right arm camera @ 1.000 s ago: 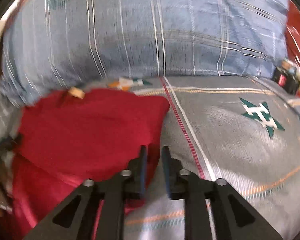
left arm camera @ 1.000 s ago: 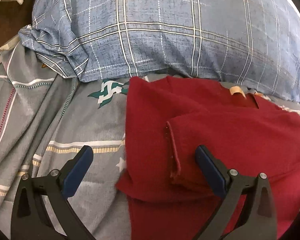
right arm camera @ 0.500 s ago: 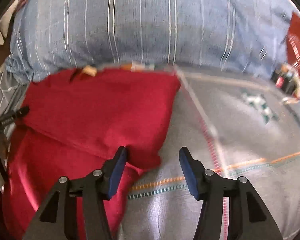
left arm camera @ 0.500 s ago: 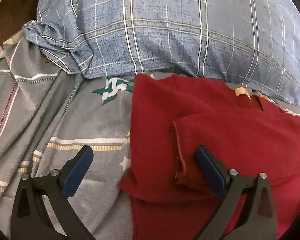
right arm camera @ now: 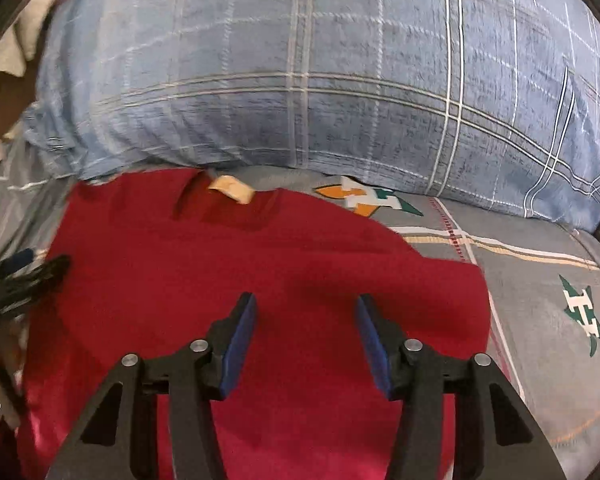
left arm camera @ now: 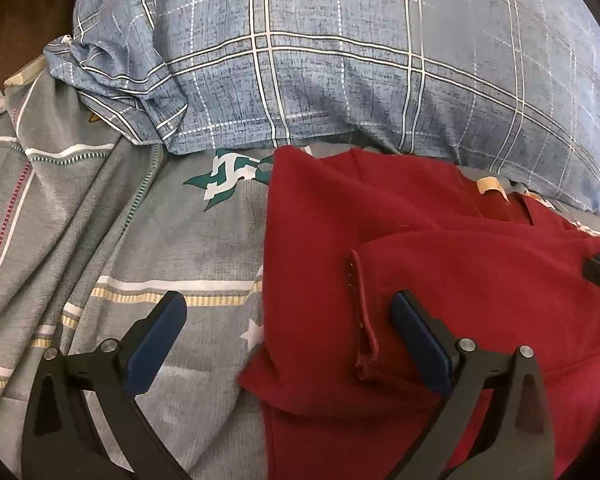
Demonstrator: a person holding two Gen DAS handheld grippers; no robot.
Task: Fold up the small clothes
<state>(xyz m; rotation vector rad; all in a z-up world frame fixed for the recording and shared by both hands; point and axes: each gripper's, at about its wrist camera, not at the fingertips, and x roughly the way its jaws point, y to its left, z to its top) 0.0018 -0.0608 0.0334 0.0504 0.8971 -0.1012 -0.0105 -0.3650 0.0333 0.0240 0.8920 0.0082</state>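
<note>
The red shirt [left arm camera: 440,280] lies on the grey bedsheet [left arm camera: 160,248] just below the blue plaid pillow [left arm camera: 340,60], one sleeve [left arm camera: 364,312] already folded across it. Both the left gripper [left arm camera: 288,336] and right gripper [right arm camera: 306,340] hover spread wide, pinching nothing. To fold well, I would take both lower corners together and keep the edges level. Since a second ago the right gripper, then nearly closed at the shirt's edge, has opened and moved over the cloth
</note>
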